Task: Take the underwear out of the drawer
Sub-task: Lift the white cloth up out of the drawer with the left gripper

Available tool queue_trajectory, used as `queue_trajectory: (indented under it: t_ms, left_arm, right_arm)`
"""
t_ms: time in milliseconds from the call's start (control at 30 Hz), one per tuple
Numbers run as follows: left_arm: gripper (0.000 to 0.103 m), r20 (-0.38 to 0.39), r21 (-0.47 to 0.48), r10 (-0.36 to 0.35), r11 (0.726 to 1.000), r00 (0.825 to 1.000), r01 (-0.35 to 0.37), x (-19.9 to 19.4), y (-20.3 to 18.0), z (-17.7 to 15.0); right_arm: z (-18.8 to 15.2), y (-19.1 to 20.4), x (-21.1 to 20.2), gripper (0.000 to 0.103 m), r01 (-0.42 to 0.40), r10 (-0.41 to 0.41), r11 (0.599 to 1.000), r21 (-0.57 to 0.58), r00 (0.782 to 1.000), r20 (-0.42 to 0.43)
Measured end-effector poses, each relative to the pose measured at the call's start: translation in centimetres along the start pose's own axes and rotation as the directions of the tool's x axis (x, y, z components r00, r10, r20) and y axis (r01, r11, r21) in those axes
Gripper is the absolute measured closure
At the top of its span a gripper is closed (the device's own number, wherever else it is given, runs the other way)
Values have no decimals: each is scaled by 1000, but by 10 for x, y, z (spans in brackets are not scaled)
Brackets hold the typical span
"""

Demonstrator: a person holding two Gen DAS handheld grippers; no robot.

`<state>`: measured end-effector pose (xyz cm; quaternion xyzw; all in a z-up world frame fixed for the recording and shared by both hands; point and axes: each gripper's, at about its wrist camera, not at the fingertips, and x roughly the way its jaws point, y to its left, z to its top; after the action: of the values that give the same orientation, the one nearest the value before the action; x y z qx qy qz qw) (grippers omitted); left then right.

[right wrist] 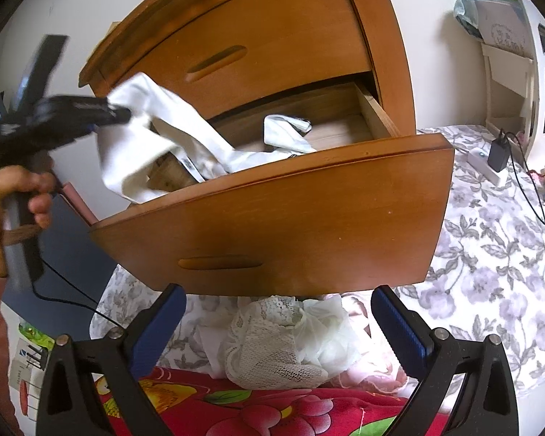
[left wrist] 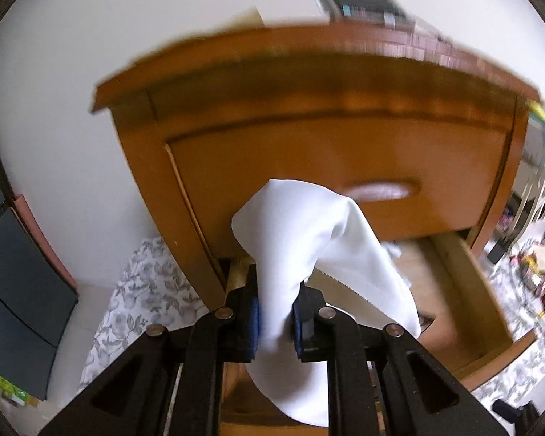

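white underwear pinched in my left gripper, above the open drawer

left wrist view: i am looking along my left gripper (left wrist: 276, 312), whose blue pads are pressing on a fold of the white underwear (left wrist: 301, 239). the cloth is bunching above the jaws and trailing below them, so it is hiding most of the drawer (left wrist: 490, 290) under it; only the drawer's right wall and a patch of its pale floor are showing. the upper drawer front (left wrist: 327, 167) of the wooden dresser (left wrist: 156, 101) is blurring, and so are the dark objects on the dresser top, whose labels i cannot read. a flowered sheet (left wrist: 141, 290) is lying at lower left.

right wrist view: my right gripper (right wrist: 278, 321) is hovering with its fingers spread wide and nothing between them, just in front of the pulled-out drawer front. at the left a hand (right wrist: 7, 210) is gripping the handle of the left gripper (right wrist: 120, 112), blurred, with the white underwear (right wrist: 141, 145) hanging from its tip and one end still draping into the drawer (right wrist: 272, 218). a small tag on that cloth is showing dark print too small to read. another white piece (right wrist: 283, 130) is lying further back inside. below the drawer front a lacy white garment (right wrist: 272, 345) is sitting on a red flowered cloth (right wrist: 272, 410), its top edge cut off by the drawer. a black charger (right wrist: 497, 152) is plugged into a white power strip on the bed at right.
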<state>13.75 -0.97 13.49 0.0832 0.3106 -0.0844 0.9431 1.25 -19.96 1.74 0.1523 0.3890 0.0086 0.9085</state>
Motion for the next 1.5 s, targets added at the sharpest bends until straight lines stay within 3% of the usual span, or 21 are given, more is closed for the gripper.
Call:
queue_trajectory:
  t_ms: [300,500,733,867,1033,1267,1500]
  left_arm:
    - [88,160,-45,-2,999,987,10,-56,19,16]
    - [88,286,-52,9,999,958,6,-108,28,30]
    - [88,409,-58,0,998,912,26,-181,47,37]
    - [88,458,-49,-8,998,889,34,-218,55,29]
    - [88,483,-35,-28,998,875,52,-251,62,12]
    - [88,461,-13,-71,996,885,87,-262,61,-18]
    - [88,355,-1,-137,989,925,147,-233,49,-43]
  right_arm:
    - [0,2,-2,0,24,-24,1000,-7,1000,4]
    - [-1,3,-4,0,38,-38,999,-15,999,10]
    - [-1,4,-7,0,58,-58,998,-18,998,19]
    - [-2,6,-10,0,75,-74,997,-27,997,32]
    - [-3,9,-15,0,104,-102,994,-37,994,48]
    - [-7,8,-27,0,131,-129,991,-33,990,62]
    - [-6,3,-57,0,142,-140,990,-11,984,107]
